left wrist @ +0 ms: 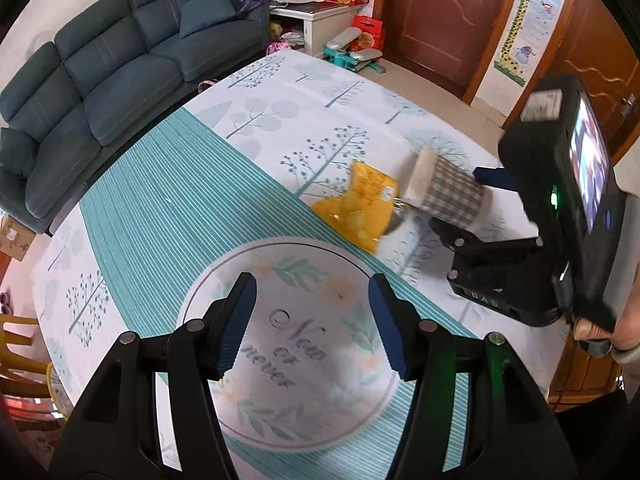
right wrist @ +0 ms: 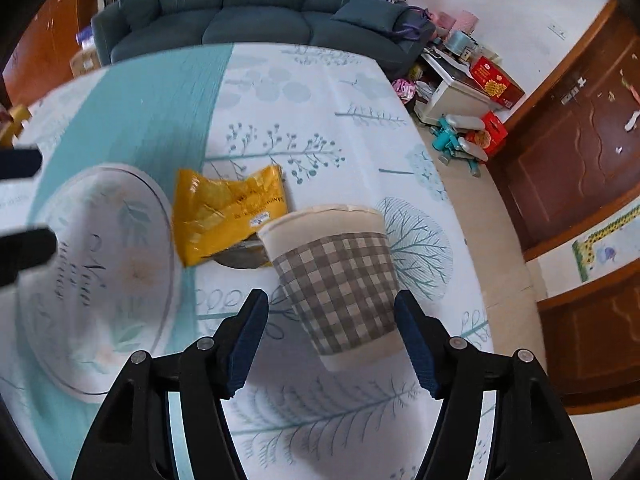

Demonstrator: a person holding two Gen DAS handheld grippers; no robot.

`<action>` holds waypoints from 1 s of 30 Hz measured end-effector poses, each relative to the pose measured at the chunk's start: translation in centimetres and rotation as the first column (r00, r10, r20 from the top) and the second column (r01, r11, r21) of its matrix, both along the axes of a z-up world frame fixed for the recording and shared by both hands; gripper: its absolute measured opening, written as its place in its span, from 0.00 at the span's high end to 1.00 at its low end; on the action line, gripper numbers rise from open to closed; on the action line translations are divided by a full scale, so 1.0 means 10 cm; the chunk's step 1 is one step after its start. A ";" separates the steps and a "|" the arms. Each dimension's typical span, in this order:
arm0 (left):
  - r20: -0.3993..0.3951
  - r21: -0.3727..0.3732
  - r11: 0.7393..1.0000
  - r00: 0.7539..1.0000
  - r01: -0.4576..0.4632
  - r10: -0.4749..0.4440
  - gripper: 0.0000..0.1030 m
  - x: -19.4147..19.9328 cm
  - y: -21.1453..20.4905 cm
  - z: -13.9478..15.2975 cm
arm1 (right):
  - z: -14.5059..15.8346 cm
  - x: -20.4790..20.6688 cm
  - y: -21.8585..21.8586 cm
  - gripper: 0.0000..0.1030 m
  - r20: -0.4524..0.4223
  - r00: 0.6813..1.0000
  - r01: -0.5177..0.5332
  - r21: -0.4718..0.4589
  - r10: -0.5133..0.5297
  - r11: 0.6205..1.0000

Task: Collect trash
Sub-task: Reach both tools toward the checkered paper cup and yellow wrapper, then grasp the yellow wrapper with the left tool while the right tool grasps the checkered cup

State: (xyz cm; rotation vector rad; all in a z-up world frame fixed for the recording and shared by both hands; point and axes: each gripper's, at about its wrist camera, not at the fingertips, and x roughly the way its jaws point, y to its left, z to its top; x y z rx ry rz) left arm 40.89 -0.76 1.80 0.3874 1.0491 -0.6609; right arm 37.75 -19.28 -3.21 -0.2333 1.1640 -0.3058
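A checked paper cup (right wrist: 340,284) stands between the open fingers of my right gripper (right wrist: 334,344), with a gap on each side; it also shows tilted in the left wrist view (left wrist: 448,190). A crumpled yellow snack wrapper (right wrist: 228,214) lies on the table just left of and behind the cup, also seen in the left wrist view (left wrist: 362,204). My left gripper (left wrist: 312,326) is open and empty, hovering over the round printed mat (left wrist: 280,344). The right gripper (left wrist: 492,208) appears in the left wrist view around the cup.
The table has a white tree-print cloth (right wrist: 320,128) with a teal striped band (left wrist: 168,208). A dark sofa (left wrist: 120,68) stands beyond the table. A wooden door (left wrist: 448,12) and floor clutter (right wrist: 460,136) lie past the table's edge. The round mat (right wrist: 100,276) sits left of the wrapper.
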 end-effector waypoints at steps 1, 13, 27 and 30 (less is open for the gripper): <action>-0.003 0.002 1.000 1.000 0.000 0.000 0.47 0.04 -0.01 -0.03 | -0.05 0.04 -0.02 0.35 -0.006 1.000 -0.004 -0.021 0.004 1.000; -0.036 0.007 0.996 0.996 0.086 -0.086 0.47 0.29 -0.47 -0.23 | -0.07 -0.03 -0.54 0.55 0.071 0.993 0.080 0.224 -0.099 0.971; -0.146 0.076 0.993 0.986 0.088 -0.076 0.47 0.68 -1.17 -0.76 | -0.04 -0.26 -0.74 0.56 0.138 0.978 0.093 0.372 -0.154 0.923; -0.193 0.090 0.992 0.979 0.086 -0.067 0.47 0.69 -1.21 -0.92 | -0.03 -0.29 -0.75 0.56 0.148 0.977 0.090 0.378 -0.156 0.921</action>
